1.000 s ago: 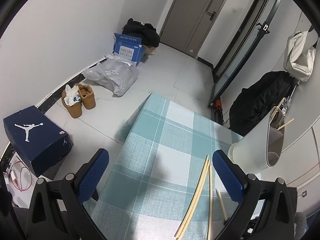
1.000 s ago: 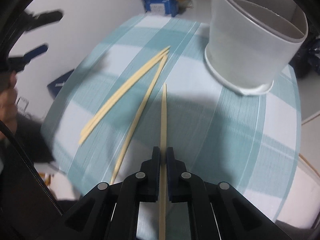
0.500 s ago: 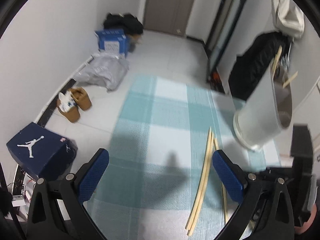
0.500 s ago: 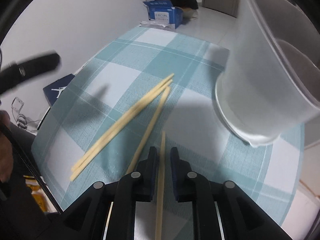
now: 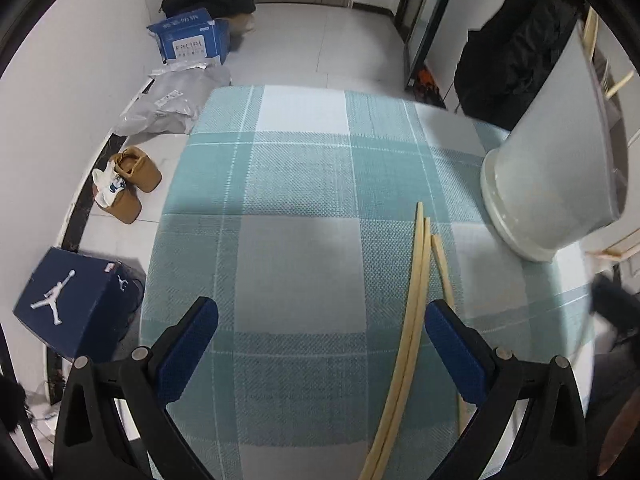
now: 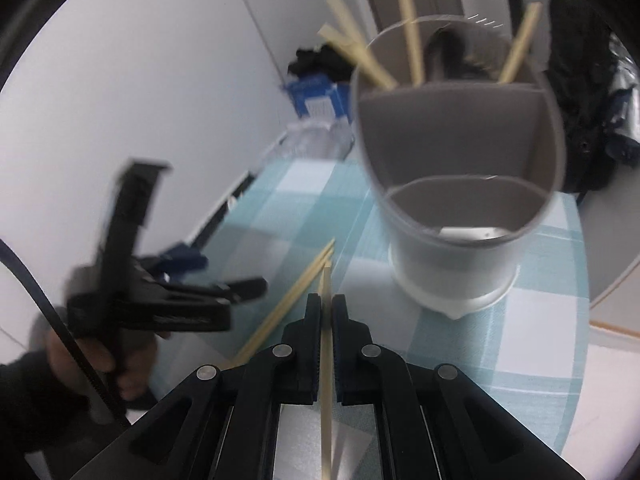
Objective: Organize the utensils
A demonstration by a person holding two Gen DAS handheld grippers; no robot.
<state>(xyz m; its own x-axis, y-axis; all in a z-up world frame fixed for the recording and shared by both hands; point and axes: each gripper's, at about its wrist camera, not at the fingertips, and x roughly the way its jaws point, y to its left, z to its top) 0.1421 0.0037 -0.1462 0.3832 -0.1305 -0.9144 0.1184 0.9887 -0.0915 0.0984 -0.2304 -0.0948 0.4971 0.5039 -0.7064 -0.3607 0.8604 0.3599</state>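
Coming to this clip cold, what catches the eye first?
The right gripper, shut on a single chopstick, fills the foreground of its own view, with the divided white holder just beyond, chopsticks already standing in its far compartment. In the left wrist view the left gripper hangs open over three loose chopsticks on the teal checked tablecloth.

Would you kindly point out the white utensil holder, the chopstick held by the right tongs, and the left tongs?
utensil holder (image 6: 452, 268), right wrist view, front wall.
held chopstick (image 6: 326, 420), right wrist view, mid shaft.
left tongs (image 5: 320, 320), left wrist view, midway between fingertips.
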